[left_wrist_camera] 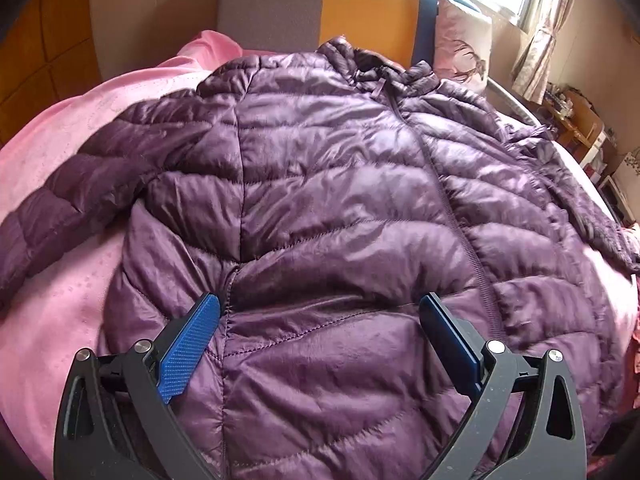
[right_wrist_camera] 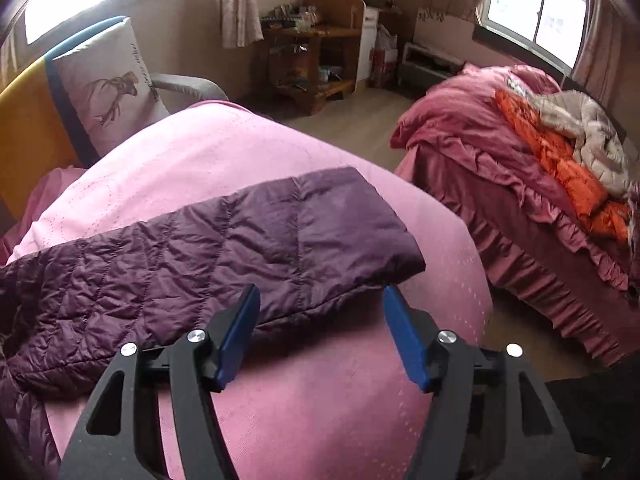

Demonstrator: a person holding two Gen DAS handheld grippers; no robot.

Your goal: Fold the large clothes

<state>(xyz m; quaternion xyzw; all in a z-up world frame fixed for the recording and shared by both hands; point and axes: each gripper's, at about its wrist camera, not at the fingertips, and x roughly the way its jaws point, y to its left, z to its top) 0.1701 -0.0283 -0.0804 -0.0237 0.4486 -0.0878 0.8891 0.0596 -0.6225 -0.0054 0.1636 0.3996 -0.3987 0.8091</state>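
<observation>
Spread across a bed [left_wrist_camera: 60,152] under a pink cover, front up and zipped: a purple quilted jacket [left_wrist_camera: 340,200], filling most of the left wrist view, collar toward the headboard [left_wrist_camera: 320,4], hem run out of sight beneath the left gripper [left_wrist_camera: 320,312]. Left sleeve [left_wrist_camera: 60,208] laid out over the pink cover and cut off by the picture's dark rim, cuff unseen. Right sleeve [right_wrist_camera: 240,240] shown best by the right wrist camera, flat on the cover, cuff end toward the bed's corner; its join to the jacket body lost past the left border. Beyond, across a strip of floor, a second bed [right_wrist_camera: 520,208] with a ruffled pink skirt, piled with an orange garment [right_wrist_camera: 560,168] and a pale one, both crumpled and hard to sort out. Against the headboard, a pillow [right_wrist_camera: 108,88] printed with a deer. Far wall: a cluttered wooden shelf unit [right_wrist_camera: 316,56], contents too small to name; windows blown out white. Left gripper's fingers [left_wrist_camera: 192,332] spread wide above the jacket's lower front, nothing between the pads; touching the fabric or hanging just over it, cannot tell. Right gripper [right_wrist_camera: 320,312] just near the sleeve's lower edge, fingers [right_wrist_camera: 404,336] parted with only sleeve edge and pink cover seen between them, gripping nothing.
</observation>
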